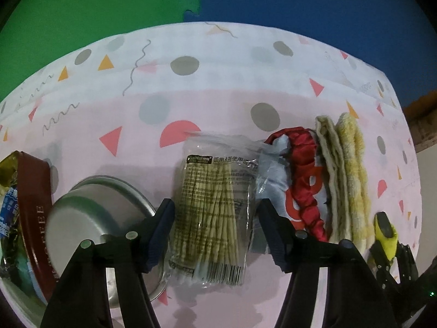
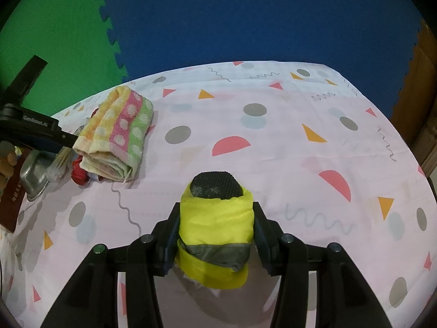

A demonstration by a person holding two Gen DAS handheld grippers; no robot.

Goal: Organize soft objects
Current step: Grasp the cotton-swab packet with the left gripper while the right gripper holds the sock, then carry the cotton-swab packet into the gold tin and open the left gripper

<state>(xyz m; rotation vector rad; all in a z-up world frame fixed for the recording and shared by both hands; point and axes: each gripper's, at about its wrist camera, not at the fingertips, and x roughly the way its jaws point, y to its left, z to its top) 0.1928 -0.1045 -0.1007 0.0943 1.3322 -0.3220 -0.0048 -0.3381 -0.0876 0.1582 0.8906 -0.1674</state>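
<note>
The left gripper [image 1: 215, 235] straddles a clear packet of sticks [image 1: 210, 218], jaws partly open, pads apparently not pressing; the right gripper [image 2: 215, 235] clamps a yellow roll [image 2: 215, 227] above the tablecloth [image 2: 273, 142].

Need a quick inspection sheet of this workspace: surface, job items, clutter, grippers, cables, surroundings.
Surface: table under a pink patterned cloth, lying flat.
Job's things: folded dotted striped towel; red satin fabric piece beside it; yellow fabric roll with a grey band.
Clutter: clear bag of wooden sticks; round steel pan; dark red tin at the left edge.
Grippers: left gripper straddles the stick bag, with gaps visible between pads and bag; right gripper is shut on the yellow roll.
Cables: nothing seen.
Surroundings: green and blue foam mats behind the table; brown wood at right.
</note>
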